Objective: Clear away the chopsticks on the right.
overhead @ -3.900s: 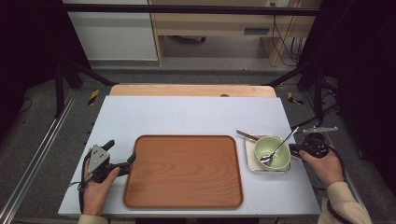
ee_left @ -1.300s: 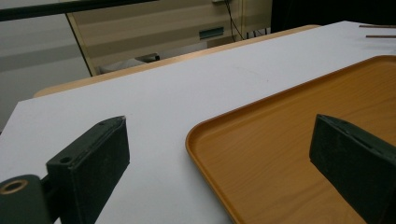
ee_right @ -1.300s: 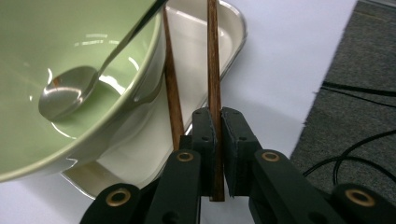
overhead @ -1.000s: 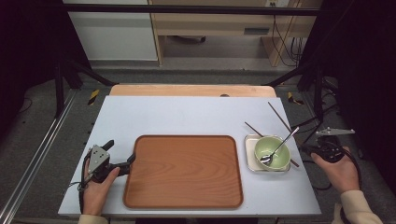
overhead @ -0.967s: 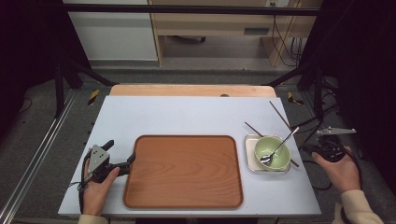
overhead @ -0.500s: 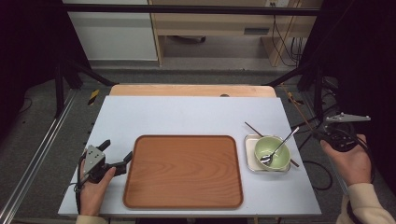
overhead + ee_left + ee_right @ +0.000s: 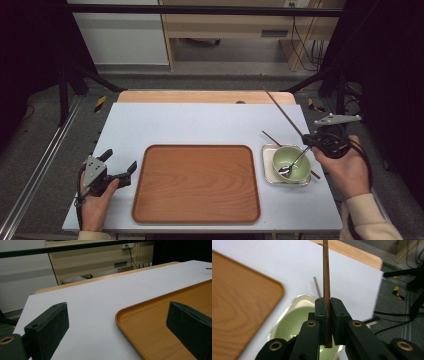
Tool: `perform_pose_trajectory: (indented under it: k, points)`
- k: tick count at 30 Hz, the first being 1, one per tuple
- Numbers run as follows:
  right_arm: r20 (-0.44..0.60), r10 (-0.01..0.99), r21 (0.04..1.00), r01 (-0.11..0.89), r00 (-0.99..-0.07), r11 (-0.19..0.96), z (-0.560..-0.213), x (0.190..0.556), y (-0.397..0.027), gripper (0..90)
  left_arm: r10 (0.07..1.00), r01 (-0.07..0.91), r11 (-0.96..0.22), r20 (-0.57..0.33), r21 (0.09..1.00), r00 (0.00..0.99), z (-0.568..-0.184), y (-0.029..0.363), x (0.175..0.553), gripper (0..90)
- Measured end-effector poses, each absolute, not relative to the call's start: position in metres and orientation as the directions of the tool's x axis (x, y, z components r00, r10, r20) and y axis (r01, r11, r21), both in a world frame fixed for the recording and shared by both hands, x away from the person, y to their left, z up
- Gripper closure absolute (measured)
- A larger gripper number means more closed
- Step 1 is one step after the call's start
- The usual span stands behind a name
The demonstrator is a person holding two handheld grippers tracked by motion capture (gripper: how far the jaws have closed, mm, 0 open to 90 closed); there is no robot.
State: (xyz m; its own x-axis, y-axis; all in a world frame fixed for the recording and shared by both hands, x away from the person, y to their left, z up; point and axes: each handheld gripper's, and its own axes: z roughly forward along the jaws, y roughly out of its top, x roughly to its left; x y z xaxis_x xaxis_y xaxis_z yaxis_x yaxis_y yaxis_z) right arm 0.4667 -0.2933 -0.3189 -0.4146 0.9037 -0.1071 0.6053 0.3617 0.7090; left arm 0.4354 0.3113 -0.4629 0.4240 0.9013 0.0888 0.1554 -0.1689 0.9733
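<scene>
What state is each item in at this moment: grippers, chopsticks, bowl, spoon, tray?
right gripper: shut on one chopstick, raised above the table's right edge.
held chopstick: clamped near one end, lifted, slanting up and away.
other chopstick: lying across the steel dish, under the bowl.
green bowl: upright in the steel dish.
spoon: leaning inside the bowl.
wooden tray: flat, nothing on it.
left gripper: open, resting beside the tray.
</scene>
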Motion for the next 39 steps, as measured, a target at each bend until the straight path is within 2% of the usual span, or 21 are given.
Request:
perform_pose_trajectory:
  k: [15, 31, 39]
  points:
    - [-0.058, 0.856, 0.673, 0.614, -0.513, 0.413, -0.337, 0.454, -0.224, 84.6, 0.905, 0.143, -0.148, 0.076, 0.979, 0.418, -0.463, 0.316, 0.434, 3.7]
    - [0.014, 0.829, 0.655, 0.631, -0.559, 0.416, -0.37, 0.442, -0.195, 84.6, 0.905, 0.137, -0.147, 0.077, 0.98, 0.418, -0.465, 0.319, 0.433, 2.6]
    - [0.076, 0.836, 0.646, 0.665, -0.544, 0.375, -0.385, 0.426, -0.189, 84.6, 0.906, 0.132, -0.144, 0.077, 0.981, 0.417, -0.464, 0.32, 0.434, 2.4]
